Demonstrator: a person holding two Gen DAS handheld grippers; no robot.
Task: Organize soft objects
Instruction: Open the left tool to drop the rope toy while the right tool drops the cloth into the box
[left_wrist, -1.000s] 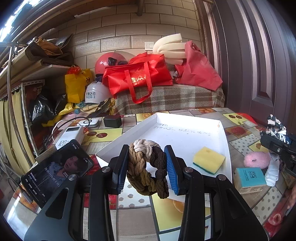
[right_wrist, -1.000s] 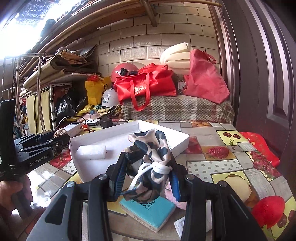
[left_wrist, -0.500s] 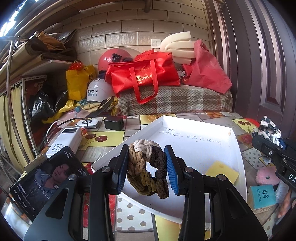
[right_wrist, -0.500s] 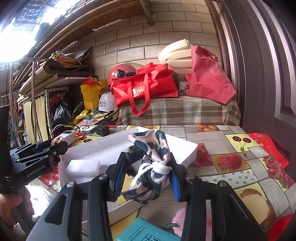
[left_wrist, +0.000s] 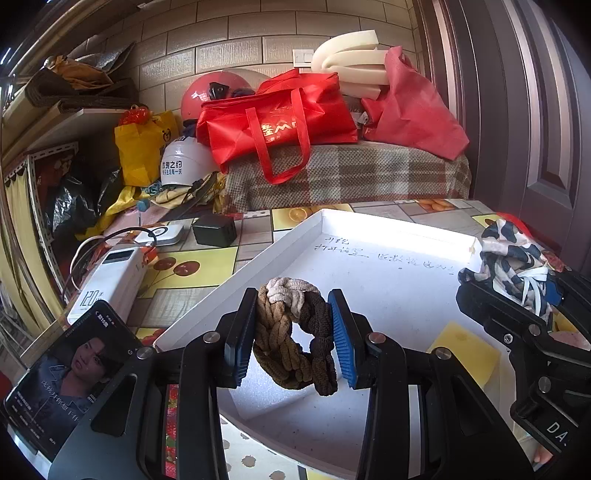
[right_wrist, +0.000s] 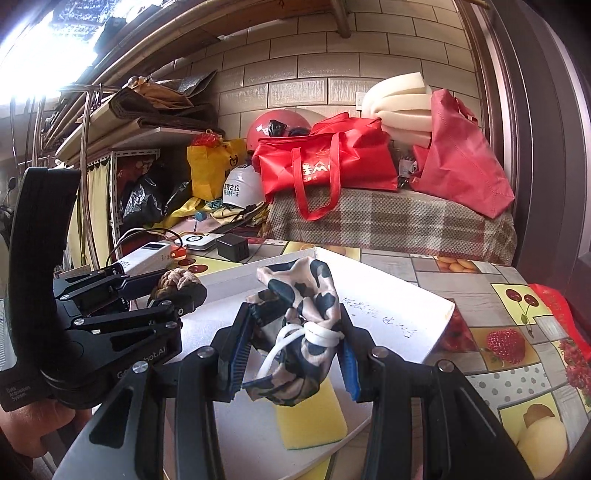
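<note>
Your left tongs (left_wrist: 293, 332) grip a braided scrunchie (left_wrist: 295, 338) and your right tongs (right_wrist: 293, 354) a spotted scrunchie (right_wrist: 303, 328), both over the white tray (left_wrist: 369, 273); crowding together, they could collide or drop one outside.

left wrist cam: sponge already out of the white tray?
No, the yellow sponge lies inside the white tray, near its right side, behind the right gripper.

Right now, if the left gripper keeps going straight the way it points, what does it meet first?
Probably the floor of the white shallow tray just ahead of the left gripper, which holds the brown braided scrunchie; depth is unclear.
</note>
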